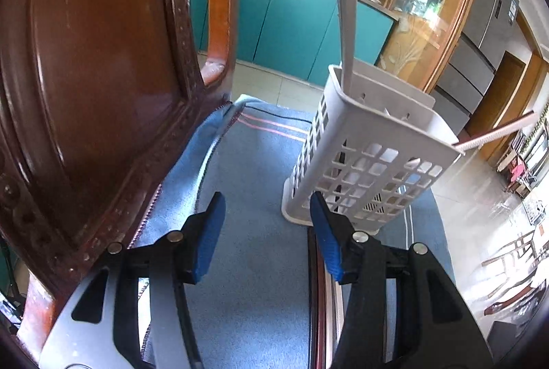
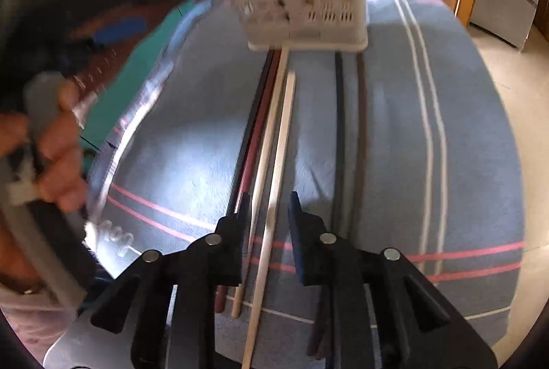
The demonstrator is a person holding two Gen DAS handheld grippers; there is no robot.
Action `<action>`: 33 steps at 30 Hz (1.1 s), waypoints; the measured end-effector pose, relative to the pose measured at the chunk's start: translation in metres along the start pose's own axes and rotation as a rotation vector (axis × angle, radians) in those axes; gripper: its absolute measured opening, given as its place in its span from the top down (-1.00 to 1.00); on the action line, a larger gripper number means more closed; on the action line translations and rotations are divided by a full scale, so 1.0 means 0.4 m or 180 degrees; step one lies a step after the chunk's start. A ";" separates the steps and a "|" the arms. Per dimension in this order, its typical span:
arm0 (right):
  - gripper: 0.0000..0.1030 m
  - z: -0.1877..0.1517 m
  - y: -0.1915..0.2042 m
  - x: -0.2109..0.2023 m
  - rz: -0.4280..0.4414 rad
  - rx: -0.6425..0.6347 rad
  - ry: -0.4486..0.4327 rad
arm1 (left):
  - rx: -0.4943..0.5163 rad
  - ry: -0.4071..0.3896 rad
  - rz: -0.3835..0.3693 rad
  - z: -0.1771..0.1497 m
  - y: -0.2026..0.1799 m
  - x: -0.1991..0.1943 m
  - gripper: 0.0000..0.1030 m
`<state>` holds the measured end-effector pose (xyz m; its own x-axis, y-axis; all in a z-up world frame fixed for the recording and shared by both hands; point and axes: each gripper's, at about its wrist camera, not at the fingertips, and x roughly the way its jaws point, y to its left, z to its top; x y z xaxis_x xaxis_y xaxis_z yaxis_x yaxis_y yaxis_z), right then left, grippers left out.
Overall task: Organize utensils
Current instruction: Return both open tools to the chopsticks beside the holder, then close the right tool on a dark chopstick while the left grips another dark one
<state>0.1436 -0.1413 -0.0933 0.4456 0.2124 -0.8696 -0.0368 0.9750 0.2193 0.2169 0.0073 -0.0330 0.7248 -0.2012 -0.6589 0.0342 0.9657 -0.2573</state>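
Now, the step: picking a chopstick off the cloth, judged from the right gripper's place over the pale pair.
Pale chopsticks [image 2: 274, 170]: two light sticks lying side by side along the middle of the blue striped cloth [image 2: 394, 146], far tips touching or nearly touching the holder's base, near ends running under the gripper.
Dark chopsticks [image 2: 250, 135]: a black and a reddish one just left of the pale pair; two more dark ones [image 2: 350, 128] lie apart to the right.
Holder [image 1: 370, 149]: white slotted utensil basket standing at the far edge of the cloth, already carrying a grey handle [image 1: 347, 32] upright and a pale stick [image 1: 497, 132] leaning out to the right.
Right gripper [image 2: 267, 211]: fingers spread, empty, straddling the pale pair.
Left gripper [image 1: 267, 225]: fingers spread, holding nothing, near the holder's base beside the brown chair back [image 1: 103, 77].
How to do it well: close on one stick only, squarely across its length; the neighbours lie close enough to be dragged along.
Risk: the light holder may tip when a stick is dropped in.
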 end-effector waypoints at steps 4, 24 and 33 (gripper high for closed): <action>0.69 0.005 -0.004 0.003 -0.0046 0.0105 -0.0094 | 0.0026 0.0097 0.0023 -0.010 0.001 0.012 -0.05; 0.79 0.010 -0.150 -0.080 -0.0017 0.0730 -0.0416 | 0.0615 0.0970 -0.0042 -0.151 -0.083 0.152 0.03; 0.79 -0.002 -0.175 -0.065 -0.0008 0.0819 -0.0386 | 0.0776 0.0933 0.0033 -0.189 -0.086 0.144 -0.02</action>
<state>0.1339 -0.2151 -0.0864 0.5498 0.1855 -0.8145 0.1859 0.9234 0.3357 0.2054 -0.0501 -0.1155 0.4995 -0.1956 -0.8439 0.2162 0.9715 -0.0972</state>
